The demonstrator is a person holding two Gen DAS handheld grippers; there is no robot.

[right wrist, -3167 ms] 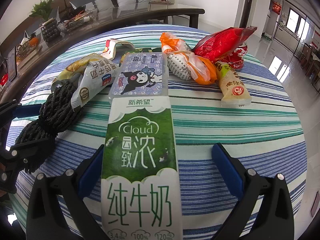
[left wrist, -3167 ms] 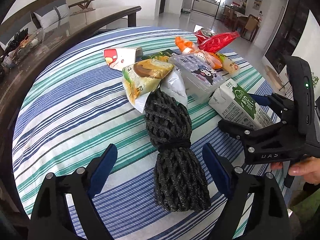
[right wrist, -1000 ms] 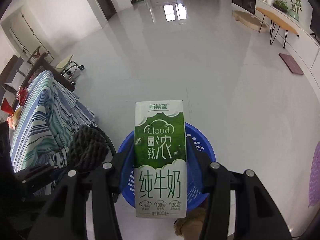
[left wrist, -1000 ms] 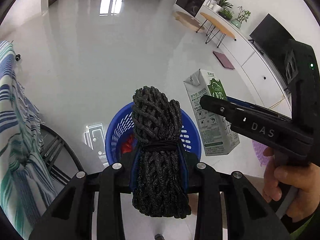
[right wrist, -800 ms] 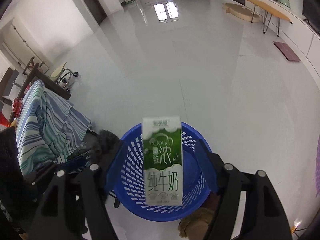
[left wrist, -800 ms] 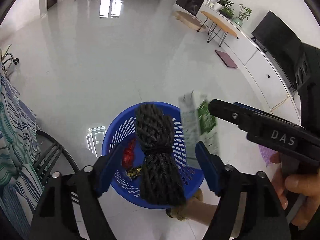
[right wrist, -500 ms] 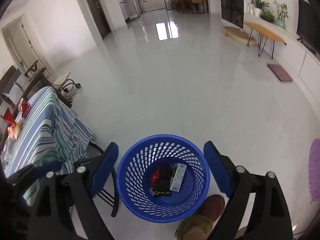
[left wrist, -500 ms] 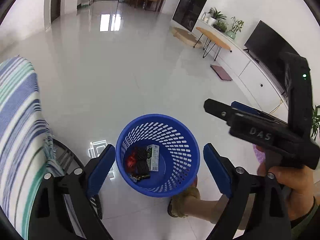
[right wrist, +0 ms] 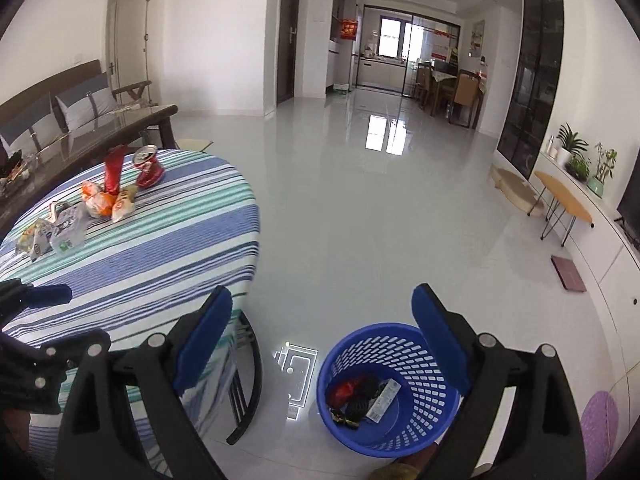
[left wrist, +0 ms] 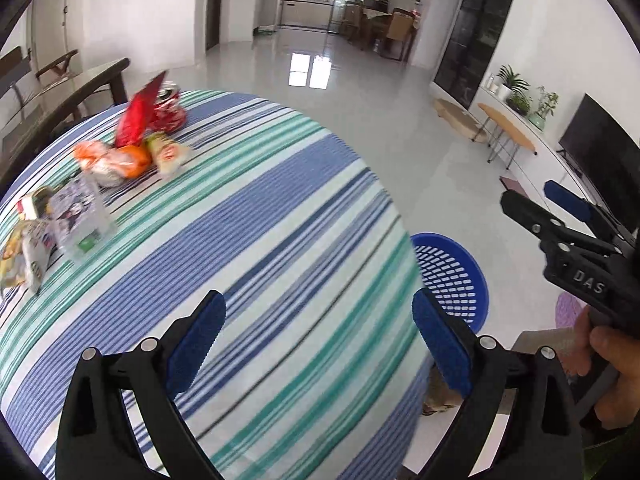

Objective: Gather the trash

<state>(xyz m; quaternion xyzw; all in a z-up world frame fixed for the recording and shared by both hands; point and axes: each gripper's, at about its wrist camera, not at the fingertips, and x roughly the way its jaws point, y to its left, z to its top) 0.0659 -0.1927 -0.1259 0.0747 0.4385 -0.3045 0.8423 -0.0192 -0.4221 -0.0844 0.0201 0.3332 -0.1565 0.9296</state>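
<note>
1. My left gripper [left wrist: 318,338] hangs over the striped table [left wrist: 256,216], jaws spread, empty.
2. My right gripper [right wrist: 322,334] gapes empty above the blue basket [right wrist: 424,432].
3. Wrappers [left wrist: 116,160] lie far left on the table.

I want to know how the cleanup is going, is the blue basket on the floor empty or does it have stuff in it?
Not empty. The right wrist view shows the blue basket upright on the floor with a milk carton, a dark bundle and a red wrapper at the bottom.

Wrappers, a plastic box and a red can [right wrist: 150,168] lie clustered on the striped table [right wrist: 168,240]; blue basket [right wrist: 400,432] holds trash.
</note>
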